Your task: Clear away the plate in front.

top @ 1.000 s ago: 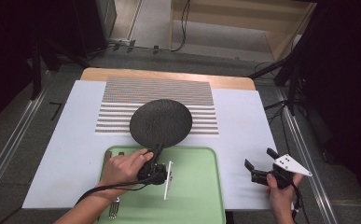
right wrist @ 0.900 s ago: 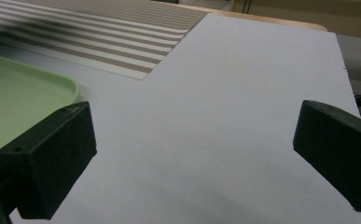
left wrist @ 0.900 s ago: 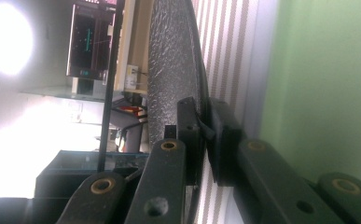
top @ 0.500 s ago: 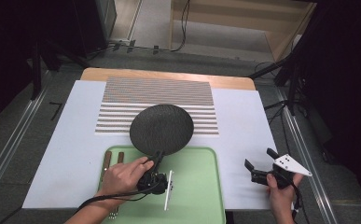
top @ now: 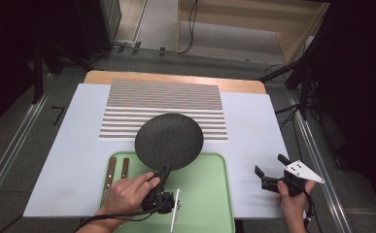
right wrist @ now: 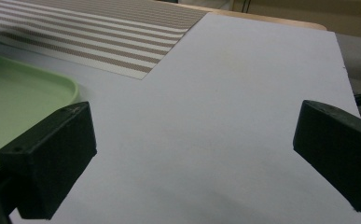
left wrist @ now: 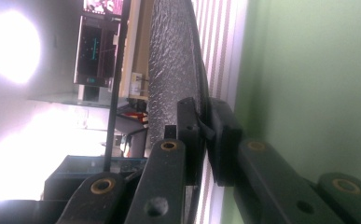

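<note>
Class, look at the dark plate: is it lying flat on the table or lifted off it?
Lifted. The left gripper is shut on the rim of the dark plate, which overhangs the green tray and striped mat.

so the plate (top: 169,141) is dark charcoal with a pebbly texture, tray (top: 210,194) is pale mint green, placemat (top: 163,102) has brown-and-white stripes, and the table cover (top: 253,131) is plain light lavender-grey.
</note>
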### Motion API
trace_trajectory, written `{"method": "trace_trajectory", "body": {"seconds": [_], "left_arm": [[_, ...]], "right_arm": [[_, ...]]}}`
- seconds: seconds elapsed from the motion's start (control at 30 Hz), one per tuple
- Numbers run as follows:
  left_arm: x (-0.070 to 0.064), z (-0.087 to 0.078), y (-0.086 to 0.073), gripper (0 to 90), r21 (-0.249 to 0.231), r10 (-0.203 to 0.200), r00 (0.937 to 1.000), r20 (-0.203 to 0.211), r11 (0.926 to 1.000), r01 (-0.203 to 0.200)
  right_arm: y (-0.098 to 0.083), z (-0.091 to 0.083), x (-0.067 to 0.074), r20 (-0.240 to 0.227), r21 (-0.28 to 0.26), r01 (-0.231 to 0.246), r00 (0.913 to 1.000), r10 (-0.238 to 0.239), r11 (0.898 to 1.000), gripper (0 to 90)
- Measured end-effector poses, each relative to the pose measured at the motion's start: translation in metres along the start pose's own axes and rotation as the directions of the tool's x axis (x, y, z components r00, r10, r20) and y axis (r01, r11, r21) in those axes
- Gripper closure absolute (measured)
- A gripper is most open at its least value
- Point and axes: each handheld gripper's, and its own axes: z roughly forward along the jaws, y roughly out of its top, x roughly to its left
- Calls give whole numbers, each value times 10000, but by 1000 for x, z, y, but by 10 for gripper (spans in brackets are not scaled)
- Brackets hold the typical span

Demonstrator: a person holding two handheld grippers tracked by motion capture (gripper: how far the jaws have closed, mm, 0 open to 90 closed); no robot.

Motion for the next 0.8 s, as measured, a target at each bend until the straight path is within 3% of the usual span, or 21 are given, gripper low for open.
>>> {"method": "trace_trajectory", "body": {"seconds": [0.17, 0.8], "left_arm": [[-2, -10, 2, 836, -65, -185, 9998, 100, 9998, 185], [-20, -44, 4, 834, -310, 59, 9999, 96, 9995, -56]], "right_arm": [[0, 0, 0, 3, -1, 2, 10000, -2, 10000, 0], [0, 0, 0, 29, 30, -14, 10000, 14, 10000, 0]]}}
